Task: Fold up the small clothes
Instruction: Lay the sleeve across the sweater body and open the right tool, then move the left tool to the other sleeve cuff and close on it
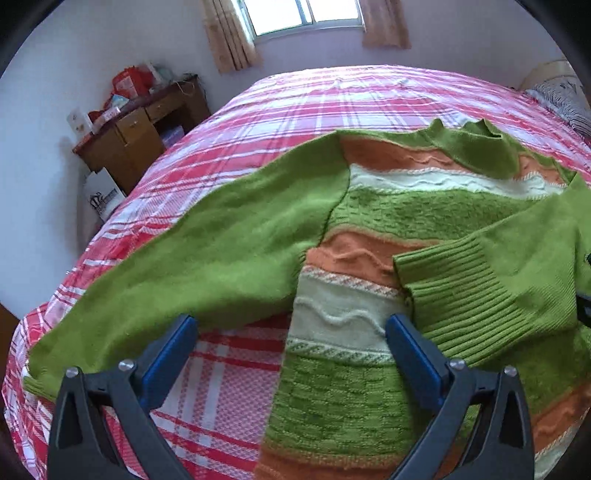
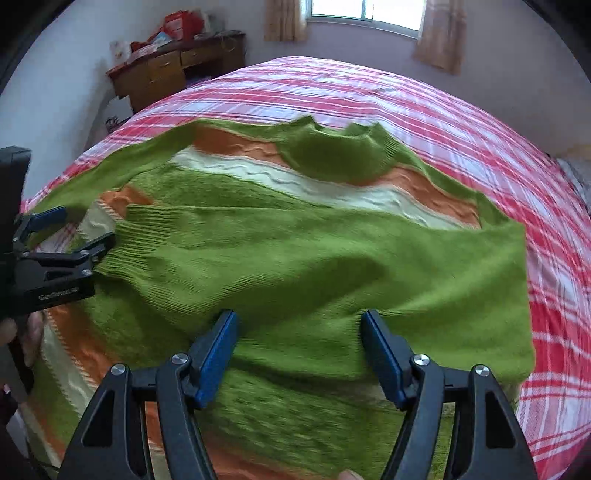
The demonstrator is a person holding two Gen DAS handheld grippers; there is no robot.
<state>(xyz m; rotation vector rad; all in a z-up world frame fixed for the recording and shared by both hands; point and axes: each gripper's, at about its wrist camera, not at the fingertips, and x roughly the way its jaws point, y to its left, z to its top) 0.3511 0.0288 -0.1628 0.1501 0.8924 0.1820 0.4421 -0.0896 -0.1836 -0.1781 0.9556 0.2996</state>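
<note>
A green sweater with orange and white bands (image 1: 413,218) lies flat on the bed, collar far; it also shows in the right wrist view (image 2: 229,192). Its right sleeve (image 2: 332,266) is folded across the chest, ribbed cuff (image 1: 469,291) near the middle. Its left sleeve (image 1: 177,266) lies spread out to the left. My left gripper (image 1: 291,328) is open, hovering over the sweater's left side edge beside the cuff; it also shows in the right wrist view (image 2: 77,229). My right gripper (image 2: 297,325) is open, empty, just above the folded sleeve.
The bed has a red, pink and white plaid cover (image 1: 295,107). A wooden desk (image 1: 136,136) with clutter stands at the far left wall. A pillow (image 1: 565,99) lies at the far right. A window with curtains (image 1: 303,14) is behind.
</note>
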